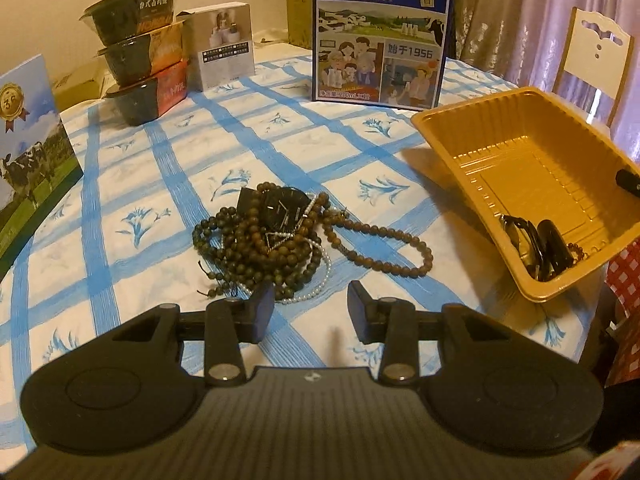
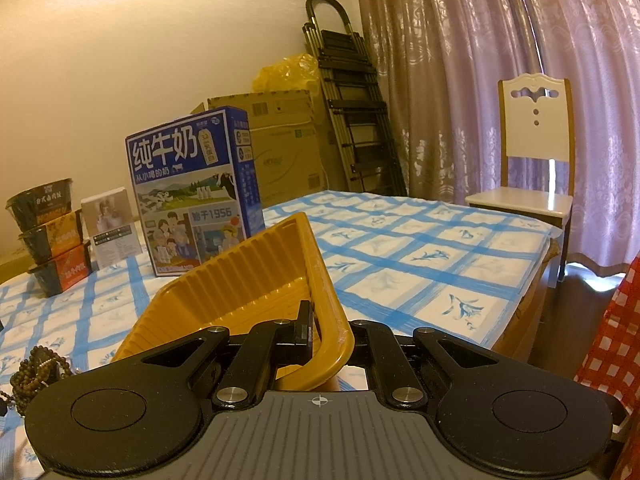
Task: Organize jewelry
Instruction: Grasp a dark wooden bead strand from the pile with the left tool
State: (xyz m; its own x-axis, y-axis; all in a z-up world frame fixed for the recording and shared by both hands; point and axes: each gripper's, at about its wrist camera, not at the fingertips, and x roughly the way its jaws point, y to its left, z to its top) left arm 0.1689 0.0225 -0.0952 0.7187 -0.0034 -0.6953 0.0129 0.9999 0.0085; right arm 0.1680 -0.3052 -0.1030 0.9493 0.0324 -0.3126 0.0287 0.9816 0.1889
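Note:
A pile of jewelry (image 1: 272, 240) lies on the blue-checked tablecloth: brown bead strands, a white pearl string and a black watch. One bead strand (image 1: 384, 244) trails to the right. My left gripper (image 1: 310, 300) is open and empty, just in front of the pile. A yellow plastic tray (image 1: 532, 184) sits tilted at the right, with a watch and dark items (image 1: 540, 244) in its low corner. My right gripper (image 2: 326, 330) is shut on the tray's rim (image 2: 328, 304) and holds it tilted. The bead pile shows at the left edge of the right wrist view (image 2: 36, 372).
A blue milk carton box (image 1: 380, 32) stands at the back, with stacked noodle bowls (image 1: 140, 56) and a small white box (image 1: 224, 48) to its left. Another box (image 1: 32, 152) stands at far left. A white chair (image 2: 532, 160) is beyond the table's right edge.

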